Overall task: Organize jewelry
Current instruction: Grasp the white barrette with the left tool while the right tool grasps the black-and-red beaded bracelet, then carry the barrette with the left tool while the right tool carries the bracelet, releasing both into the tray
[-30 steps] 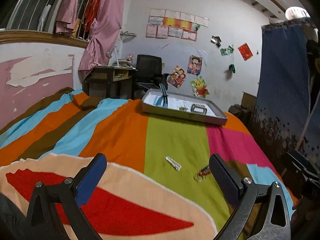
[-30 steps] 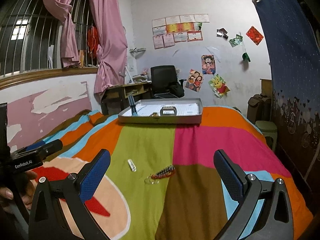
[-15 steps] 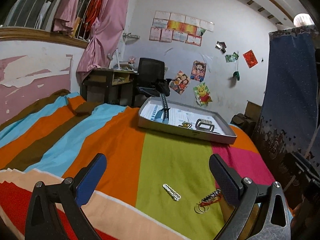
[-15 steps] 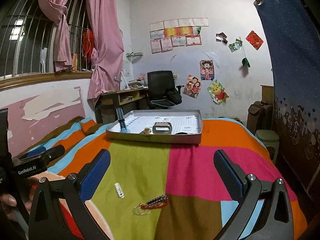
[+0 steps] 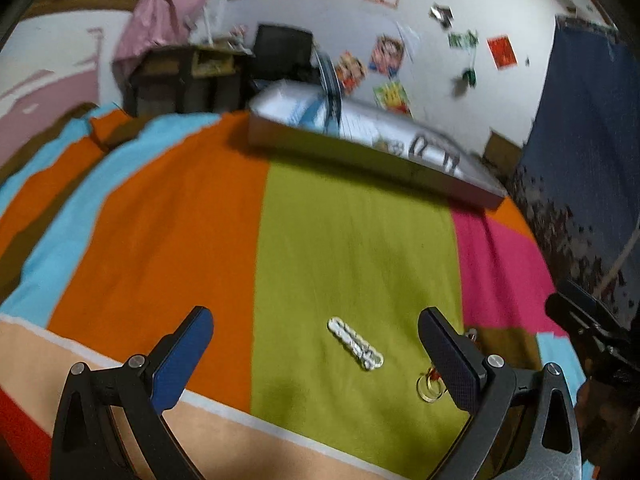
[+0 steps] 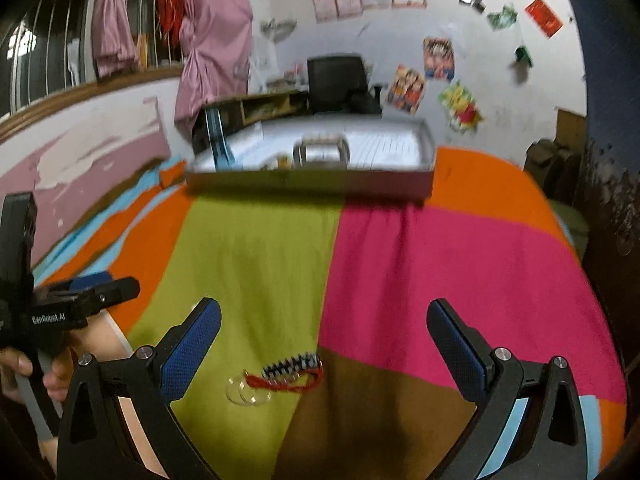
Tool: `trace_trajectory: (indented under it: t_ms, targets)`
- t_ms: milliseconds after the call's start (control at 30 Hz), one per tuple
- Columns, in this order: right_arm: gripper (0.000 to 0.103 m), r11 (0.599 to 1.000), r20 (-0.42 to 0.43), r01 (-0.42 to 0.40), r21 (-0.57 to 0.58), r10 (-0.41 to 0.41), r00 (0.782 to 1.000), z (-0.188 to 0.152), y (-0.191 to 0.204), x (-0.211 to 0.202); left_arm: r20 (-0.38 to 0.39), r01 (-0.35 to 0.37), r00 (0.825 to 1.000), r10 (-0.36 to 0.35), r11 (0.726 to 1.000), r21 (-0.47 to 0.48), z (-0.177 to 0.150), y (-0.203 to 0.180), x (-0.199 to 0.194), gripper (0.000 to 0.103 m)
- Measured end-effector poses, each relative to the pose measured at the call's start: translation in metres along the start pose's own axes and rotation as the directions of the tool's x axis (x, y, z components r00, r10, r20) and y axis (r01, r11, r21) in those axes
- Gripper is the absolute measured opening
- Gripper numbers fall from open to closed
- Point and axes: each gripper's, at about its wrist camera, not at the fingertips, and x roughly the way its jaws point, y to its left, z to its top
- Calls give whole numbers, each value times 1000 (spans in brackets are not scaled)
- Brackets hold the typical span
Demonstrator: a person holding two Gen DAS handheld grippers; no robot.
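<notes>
A small white chain piece (image 5: 355, 343) lies on the green stripe of the bedspread, between the fingers of my open left gripper (image 5: 316, 340) and nearer the right one. A red and black-white beaded piece with clear rings (image 6: 280, 376) lies at the green-brown border, between the fingers of my open right gripper (image 6: 324, 340), nearer the left one; its rings (image 5: 430, 388) show beside the left gripper's right finger. A grey tray (image 6: 308, 180) at the far end of the bed holds a metal clasp (image 6: 322, 152) and an upright blue strap (image 6: 218, 140). Neither gripper holds anything.
The striped bedspread (image 5: 180, 220) covers the bed. Behind the tray (image 5: 360, 152) stand a wooden desk (image 5: 180, 76) and a black chair (image 6: 338, 80). A dark blue curtain (image 5: 580, 140) hangs at the right. A hand (image 6: 16, 364) holds the left gripper's body (image 6: 72, 300).
Both grippers have dropped and tilted down toward the bedspread. The white chain piece and the beaded piece now lie closer, between the fingers. Both grippers stay open.
</notes>
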Motion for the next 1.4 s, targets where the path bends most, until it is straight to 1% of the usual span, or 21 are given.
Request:
trace_trajectory:
  t_ms: [67, 133, 167, 233, 333, 367, 400, 500, 600, 633, 667, 700, 733, 800, 867, 900, 933, 1067, 1133, 1233, 1400]
  targets:
    - [95, 1000, -28, -10, -2, 10, 1000, -6, -2, 10, -42, 14, 999, -14, 1000, 12, -2, 0, 13, 103]
    - [80, 1000, -57, -16, -6, 16, 998, -11, -3, 19, -75, 30, 997, -29, 999, 16, -5, 0, 24, 103]
    - [77, 1000, -75, -21, -8, 21, 997, -14, -4, 25, -84, 37, 996, -36, 999, 16, -6, 0, 27, 102]
    - [69, 999, -98, -33, -9, 32, 995, -19, -4, 32, -109, 62, 992, -61, 998, 11, -9, 1, 36, 95]
    - [61, 998, -135, -53, -30, 48, 990, -25, -1, 41, -149, 99, 984, -96, 995, 14, -13, -3, 49, 81]
    - [60, 997, -150, -58, -42, 51, 987, -27, 2, 45, -161, 116, 981, -111, 993, 17, -13, -5, 53, 72]
    - [55, 997, -158, -62, -47, 54, 986, -28, 2, 47, -182, 136, 975, -129, 990, 24, -14, -8, 59, 65]
    - [48, 996, -193, -79, -51, 67, 979, -29, 5, 56, -218, 166, 964, -151, 985, 52, -14, -16, 70, 58]
    - [42, 994, -220, -91, -52, 78, 972, -32, 7, 65, -239, 176, 959, -155, 982, 68, -12, -21, 76, 55]
    - [38, 994, -228, -96, -53, 82, 970, -32, 8, 67, -244, 176, 957, -154, 982, 70, -11, -22, 78, 54]
    - [35, 993, -237, -103, -57, 87, 968, -33, 10, 70, -252, 173, 956, -150, 982, 72, -10, -24, 80, 50]
    - [30, 993, -242, -107, -59, 90, 966, -34, 11, 70, -264, 164, 955, -139, 983, 78, -9, -25, 83, 43]
    - [27, 992, -248, -114, -58, 97, 964, -34, 12, 72, -270, 157, 954, -129, 984, 83, -8, -26, 86, 39]
    - [27, 990, -255, -125, -62, 105, 961, -34, 15, 74, -285, 150, 951, -118, 984, 94, -6, -27, 91, 30]
    - [19, 988, -262, -131, -80, 106, 959, -33, 19, 75, -296, 161, 946, -129, 983, 85, -5, -26, 93, 28]
    - [12, 987, -267, -131, -89, 103, 958, -32, 21, 76, -303, 171, 943, -142, 983, 73, -5, -25, 94, 23]
    - [8, 987, -269, -132, -96, 102, 958, -32, 22, 75, -309, 177, 939, -150, 982, 63, -5, -24, 94, 23]
    - [5, 983, -257, -146, -111, 114, 960, -30, 28, 69, -329, 200, 927, -180, 979, 28, -7, -22, 95, 8]
    - [3, 981, -242, -161, -104, 132, 961, -27, 28, 62, -332, 212, 923, -195, 977, 16, -9, -22, 94, 7]
    - [3, 980, -224, -175, -100, 149, 963, -23, 31, 57, -337, 221, 920, -200, 975, 24, -11, -27, 91, 7]
    - [2, 982, -183, -179, -68, 164, 969, -18, 24, 48, -336, 236, 918, -210, 971, 36, -8, -39, 85, 7]
